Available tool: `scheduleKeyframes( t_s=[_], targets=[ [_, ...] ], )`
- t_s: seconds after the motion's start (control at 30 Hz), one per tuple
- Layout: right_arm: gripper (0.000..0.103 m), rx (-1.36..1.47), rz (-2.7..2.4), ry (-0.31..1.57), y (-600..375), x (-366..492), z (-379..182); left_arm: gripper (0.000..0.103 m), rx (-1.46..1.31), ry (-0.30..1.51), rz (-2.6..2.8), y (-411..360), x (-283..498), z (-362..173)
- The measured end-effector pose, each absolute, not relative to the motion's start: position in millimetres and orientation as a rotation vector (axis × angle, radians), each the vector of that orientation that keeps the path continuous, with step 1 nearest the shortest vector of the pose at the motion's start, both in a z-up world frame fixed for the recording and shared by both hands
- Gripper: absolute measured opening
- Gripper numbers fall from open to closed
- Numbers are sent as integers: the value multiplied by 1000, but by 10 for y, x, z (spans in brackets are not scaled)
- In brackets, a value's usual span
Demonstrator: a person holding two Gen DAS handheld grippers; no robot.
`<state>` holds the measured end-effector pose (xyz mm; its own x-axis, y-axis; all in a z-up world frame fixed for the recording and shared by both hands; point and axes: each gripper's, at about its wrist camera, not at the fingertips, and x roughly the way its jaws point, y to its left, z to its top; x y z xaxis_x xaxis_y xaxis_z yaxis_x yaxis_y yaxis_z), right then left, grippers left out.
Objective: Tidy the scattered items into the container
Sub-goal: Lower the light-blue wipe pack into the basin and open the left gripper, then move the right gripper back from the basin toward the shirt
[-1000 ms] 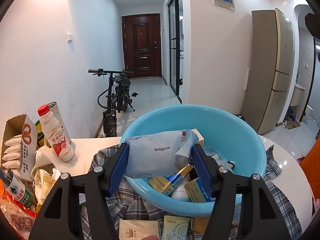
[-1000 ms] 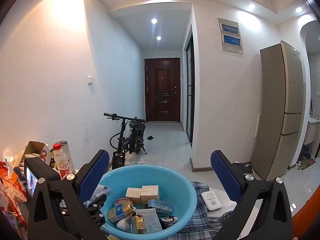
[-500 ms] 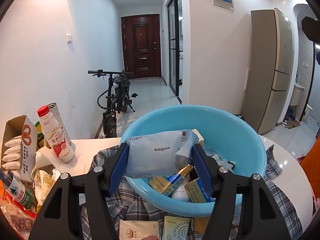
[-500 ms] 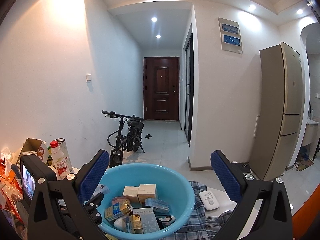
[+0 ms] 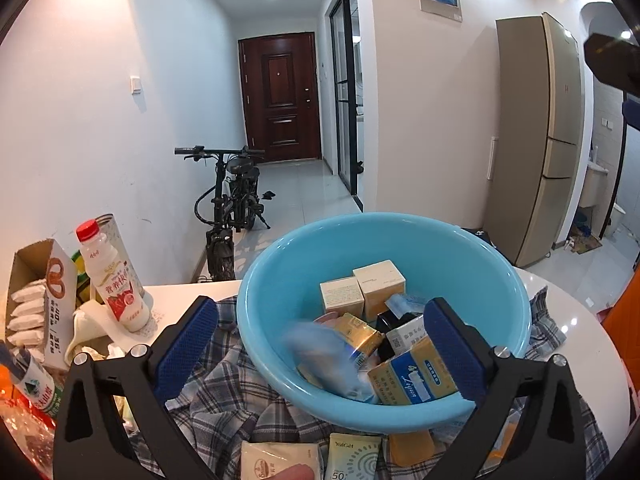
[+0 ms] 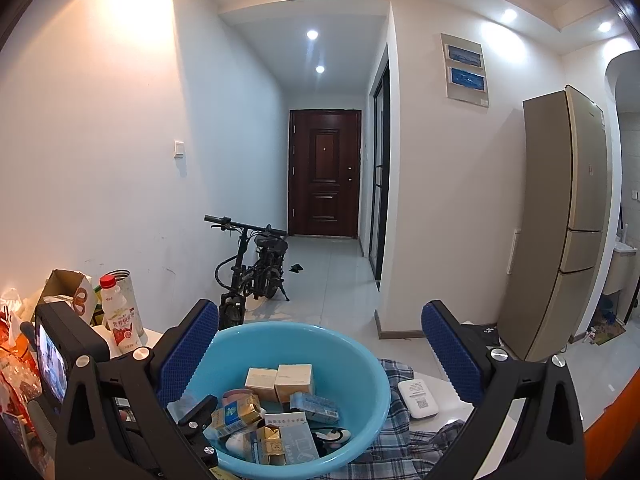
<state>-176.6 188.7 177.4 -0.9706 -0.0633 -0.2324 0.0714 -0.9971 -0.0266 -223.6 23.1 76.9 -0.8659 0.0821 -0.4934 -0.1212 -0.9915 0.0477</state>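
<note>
Left gripper (image 5: 320,336), jaws opening, releases a blurred pale-blue soft packet (image 5: 326,354) into the round light-blue plastic basin (image 5: 400,232) of small boxes; right gripper (image 6: 320,344) hovers, fingers apart, empty.

Ahead of me a dark red door (image 5: 280,94) down the hallway, my black bicycle (image 5: 230,204) by the wall, tall beige fridge (image 5: 536,136) right, red-capped drink bottle (image 5: 112,280) left.
</note>
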Motion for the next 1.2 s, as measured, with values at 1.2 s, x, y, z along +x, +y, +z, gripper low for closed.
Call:
scheduleKeyframes(
  t_s=[1.2],
  targets=[
    [103, 655, -2977, 286, 1825, -1536, 1141, 103, -755, 50, 2917, 87, -2097, 993]
  ],
)
